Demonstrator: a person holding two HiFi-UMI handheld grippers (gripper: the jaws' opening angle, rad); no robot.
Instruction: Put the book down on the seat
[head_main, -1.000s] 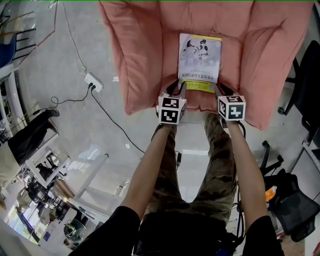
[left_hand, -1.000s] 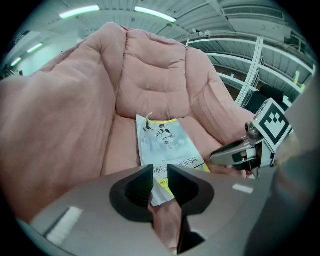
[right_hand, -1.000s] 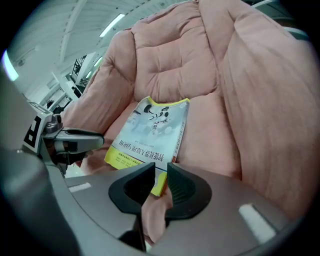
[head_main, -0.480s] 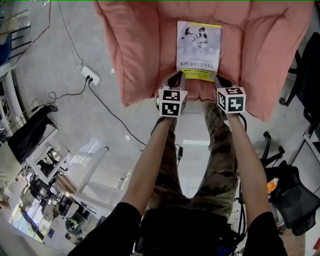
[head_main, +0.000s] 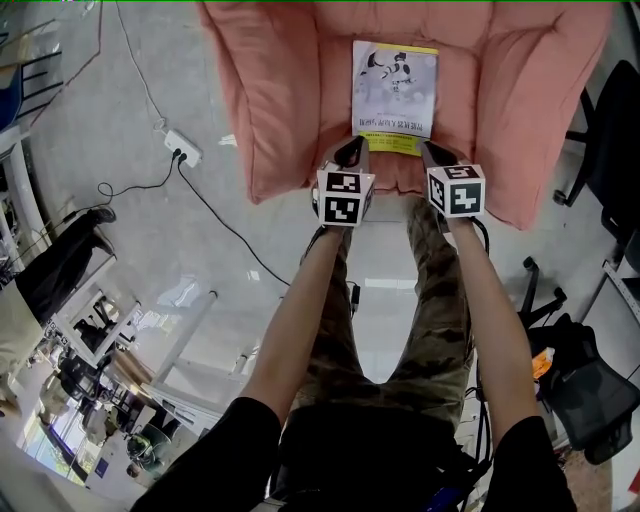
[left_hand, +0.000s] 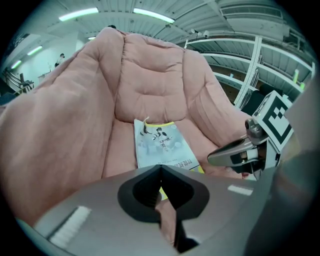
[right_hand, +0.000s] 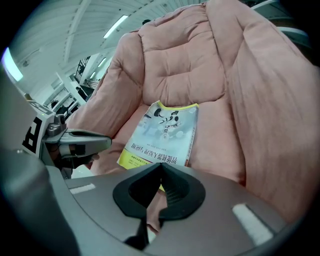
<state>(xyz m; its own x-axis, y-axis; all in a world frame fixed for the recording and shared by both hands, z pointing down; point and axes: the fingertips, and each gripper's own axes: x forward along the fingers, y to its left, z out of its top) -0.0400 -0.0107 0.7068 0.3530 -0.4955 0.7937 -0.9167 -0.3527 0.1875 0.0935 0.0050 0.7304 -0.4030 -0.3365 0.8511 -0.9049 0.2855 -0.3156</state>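
Observation:
The book (head_main: 396, 95), pale with a yellow strip along its near edge, lies flat on the pink armchair's seat (head_main: 290, 100). My left gripper (head_main: 351, 152) hovers just short of the book's near left corner, shut and empty. My right gripper (head_main: 433, 153) is by the near right corner, also shut with nothing in it. In the left gripper view the book (left_hand: 162, 145) lies beyond the closed left gripper (left_hand: 160, 169), and the right gripper (left_hand: 234, 153) shows at the right. In the right gripper view the book (right_hand: 165, 132) lies ahead of the right gripper (right_hand: 161, 167), with the left gripper (right_hand: 85, 140) at the left.
The armchair's padded arms (head_main: 545, 110) rise on both sides of the seat. A white power strip (head_main: 186, 156) and its cable lie on the floor at the left. Black office chairs (head_main: 612, 130) stand at the right. The person's legs (head_main: 425, 290) are in front of the chair.
Both grippers' jaws have closed and come off the book's near edge. The book has stayed flat on the seat.

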